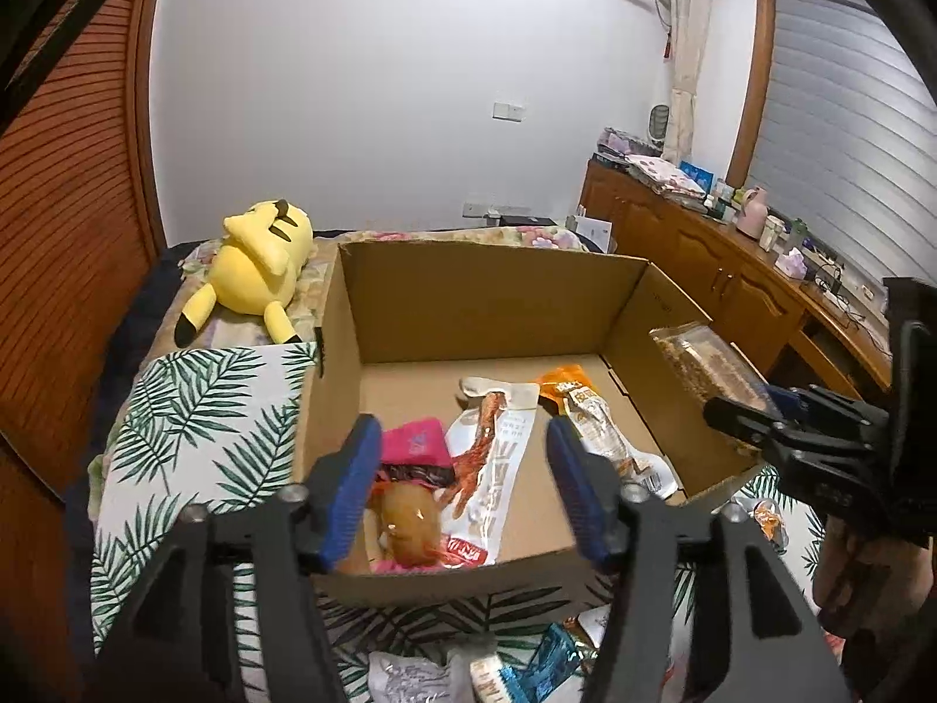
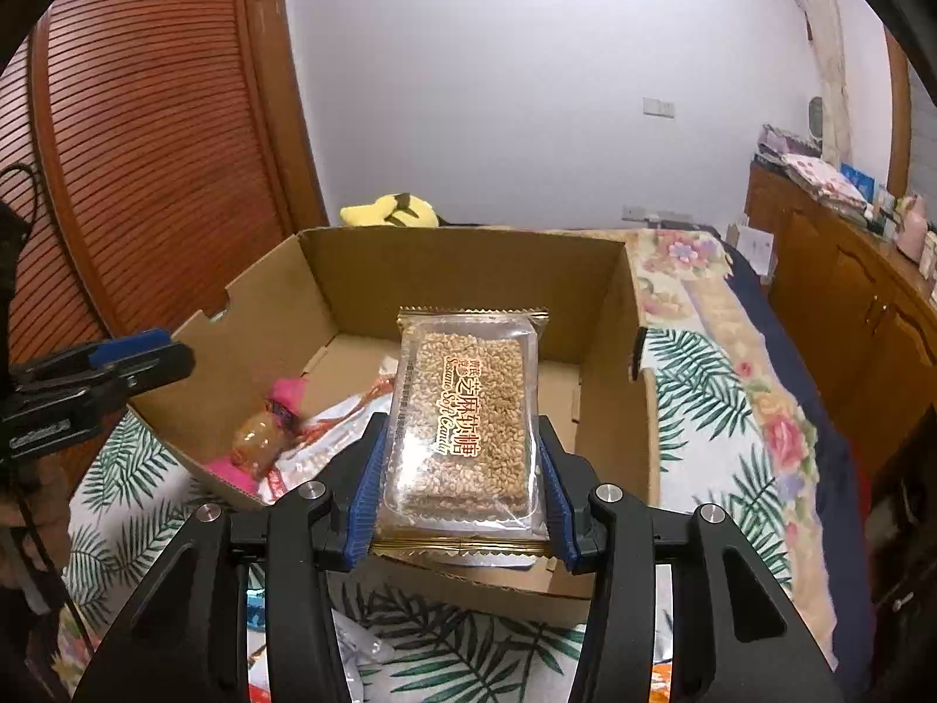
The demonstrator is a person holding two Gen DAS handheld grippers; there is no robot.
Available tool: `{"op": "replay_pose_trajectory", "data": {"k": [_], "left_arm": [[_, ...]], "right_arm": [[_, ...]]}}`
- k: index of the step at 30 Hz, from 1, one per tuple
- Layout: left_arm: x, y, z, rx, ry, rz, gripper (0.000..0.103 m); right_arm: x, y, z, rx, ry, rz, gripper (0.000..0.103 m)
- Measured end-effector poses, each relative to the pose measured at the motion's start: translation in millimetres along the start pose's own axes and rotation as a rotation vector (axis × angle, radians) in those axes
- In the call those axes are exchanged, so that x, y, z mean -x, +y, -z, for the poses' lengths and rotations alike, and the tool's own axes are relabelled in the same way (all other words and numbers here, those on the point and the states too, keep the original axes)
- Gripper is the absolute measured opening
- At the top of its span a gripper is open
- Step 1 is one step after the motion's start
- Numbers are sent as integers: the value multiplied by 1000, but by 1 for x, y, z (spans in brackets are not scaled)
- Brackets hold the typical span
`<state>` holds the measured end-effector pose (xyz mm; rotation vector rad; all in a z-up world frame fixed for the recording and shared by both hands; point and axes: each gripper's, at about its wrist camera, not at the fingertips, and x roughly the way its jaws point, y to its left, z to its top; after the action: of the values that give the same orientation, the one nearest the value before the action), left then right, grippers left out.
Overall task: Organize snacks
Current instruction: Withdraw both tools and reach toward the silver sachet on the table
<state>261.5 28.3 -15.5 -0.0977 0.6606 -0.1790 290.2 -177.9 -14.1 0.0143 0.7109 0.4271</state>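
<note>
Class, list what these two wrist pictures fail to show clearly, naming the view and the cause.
- Loose packets below the cardboard box, left wrist view: cut off by the edge and the left gripper.
- Box floor, right wrist view: partly hidden behind the sesame candy pack in the right gripper.
- Bottles on the sideboard: too small.
</note>
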Motion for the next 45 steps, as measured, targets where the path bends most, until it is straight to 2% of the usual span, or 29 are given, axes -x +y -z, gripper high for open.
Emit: {"op": "replay_pose_trajectory", "data": {"k": [4,8,14,21,24,29,34,38,45], "left_arm": [[7,5,3,2,-3,3,63],[14,5,8,-25,-20,-6,80],[26,7,15,-20,-28,29,80],[52,6,38,-52,-63,36,81],[60,3,47,-62,-52,72,82],[70,-1,59,-91,-57,69,82],[75,-6,76,-103,-42,93,82],[73,-12,89,-117,-19,101,82],[56,-15,116,-128,37,83,82]], "right_arm": [[-6,4,3,7,5,4,50],[-5,5,6,15,-17,13,54],[11,6,10,11,-47,-12,54],[53,14,33,39,-105,-45,54],[60,19,41,35,-90,-79,57],[72,32,55,54,-88,-112,58],[68,45,72,66,-68,-136,63],[58,54,85,81,-38,-129,76],[39,59,103,74,14,-133,76]]}}
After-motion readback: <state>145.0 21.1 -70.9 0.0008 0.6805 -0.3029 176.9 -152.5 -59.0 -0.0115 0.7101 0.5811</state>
